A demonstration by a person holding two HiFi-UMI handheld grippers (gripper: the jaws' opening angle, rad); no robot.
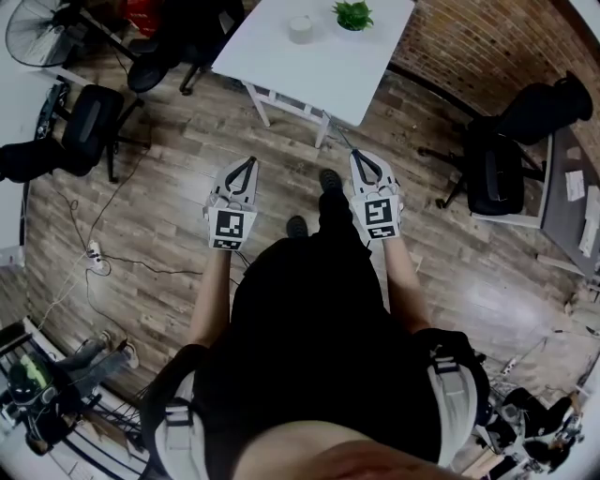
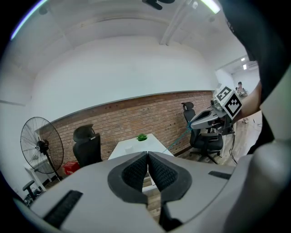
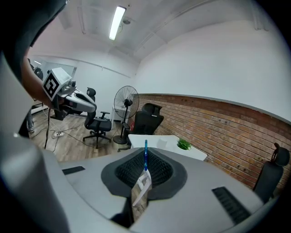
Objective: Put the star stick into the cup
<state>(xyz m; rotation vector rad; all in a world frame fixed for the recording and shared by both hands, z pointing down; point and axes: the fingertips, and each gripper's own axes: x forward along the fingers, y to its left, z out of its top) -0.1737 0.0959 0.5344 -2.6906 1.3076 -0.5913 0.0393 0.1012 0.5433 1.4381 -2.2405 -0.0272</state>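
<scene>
Star stick (image 3: 145, 155) is pinched in the right gripper (image 3: 146, 164), jaws clamped on its thin blue shaft. Left gripper (image 2: 148, 159) is closed tight, nothing in it. Both are over the wood floor (image 1: 169, 187). Further out, the cup (image 1: 300, 28) sits on the white table (image 1: 281, 70) near a little plant (image 1: 353, 15).

I get bright, even indoor light in both gripper views. A ceiling strip light (image 3: 117, 22) is blown out near the top of the right gripper view, and a second tube light (image 2: 213, 5) is clipped at the left view's top edge. The head view is dimmer, with dark vignetting in all corners. The white table (image 1: 319, 56) is nearly overexposed. The wood floor (image 1: 497, 291) has a soft sheen at right. Heavy fisheye bends the brick wall (image 3: 218, 123). The star stick (image 3: 145, 152) is sharp.
</scene>
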